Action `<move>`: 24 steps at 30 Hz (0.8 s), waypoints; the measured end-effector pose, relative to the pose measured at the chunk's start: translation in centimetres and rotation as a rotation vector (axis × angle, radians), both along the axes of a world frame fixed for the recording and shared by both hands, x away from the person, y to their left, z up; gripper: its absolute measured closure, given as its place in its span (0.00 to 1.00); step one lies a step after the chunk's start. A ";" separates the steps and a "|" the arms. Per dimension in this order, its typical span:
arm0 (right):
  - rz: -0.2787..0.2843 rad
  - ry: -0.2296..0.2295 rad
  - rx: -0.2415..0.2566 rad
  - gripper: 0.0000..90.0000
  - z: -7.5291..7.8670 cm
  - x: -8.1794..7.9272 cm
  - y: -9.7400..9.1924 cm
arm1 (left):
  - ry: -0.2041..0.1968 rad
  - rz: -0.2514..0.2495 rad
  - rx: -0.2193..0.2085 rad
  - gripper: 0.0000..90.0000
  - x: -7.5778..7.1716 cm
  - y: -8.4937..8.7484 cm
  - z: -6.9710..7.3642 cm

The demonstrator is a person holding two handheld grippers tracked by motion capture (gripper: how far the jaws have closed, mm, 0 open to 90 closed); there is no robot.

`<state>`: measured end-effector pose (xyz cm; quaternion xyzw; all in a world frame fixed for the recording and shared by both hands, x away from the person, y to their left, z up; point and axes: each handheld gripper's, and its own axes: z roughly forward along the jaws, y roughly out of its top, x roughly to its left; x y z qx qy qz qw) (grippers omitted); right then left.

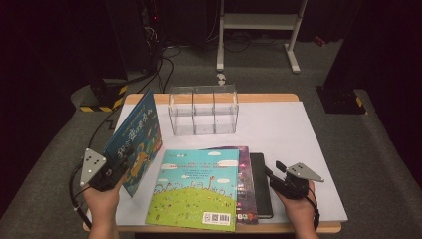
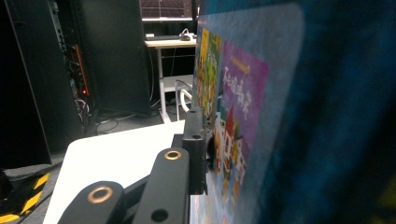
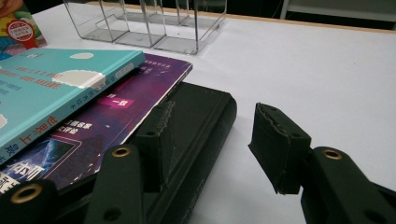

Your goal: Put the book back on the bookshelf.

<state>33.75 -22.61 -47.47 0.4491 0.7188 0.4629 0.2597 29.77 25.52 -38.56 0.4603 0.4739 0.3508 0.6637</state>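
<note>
You have a white tabletop with a wooden rim. At its far middle stands a clear divided organizer. Near you, a black book lies flat, carrying a purple book and a turquoise-green picture book.

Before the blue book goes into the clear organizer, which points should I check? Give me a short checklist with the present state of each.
1. Left gripper shut on the blue book: ok; in the left gripper view a pad presses the cover.
2. Blue book lifted and standing tilted on its lower edge: ok.
3. Clear organizer upright, its slots free: ok.
4. Table between book and organizer free: ok.
5. Right gripper open and holding nothing: ok; its jaws straddle the edge of the black book.
6. Book fits a slot: cannot tell.
</note>
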 end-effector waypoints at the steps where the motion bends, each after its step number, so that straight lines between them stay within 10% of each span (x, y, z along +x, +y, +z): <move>1: 0.002 0.001 0.000 0.54 0.0 0.0 0.1 | 0.000 0.001 0.005 0.85 0.0 0.0 0.0; 15: 0.031 0.021 -0.008 0.54 0.4 0.6 0.2 | -0.024 0.055 0.020 0.92 0.3 0.1 -0.2; 18: 0.051 0.016 -0.078 0.54 0.4 0.8 -0.1 | -0.016 0.077 -0.017 0.92 0.7 0.3 -0.1; 24: 0.051 -0.018 0.006 0.55 0.0 1.0 -1.2 | 0.025 0.100 -0.065 0.92 2.0 0.6 1.2</move>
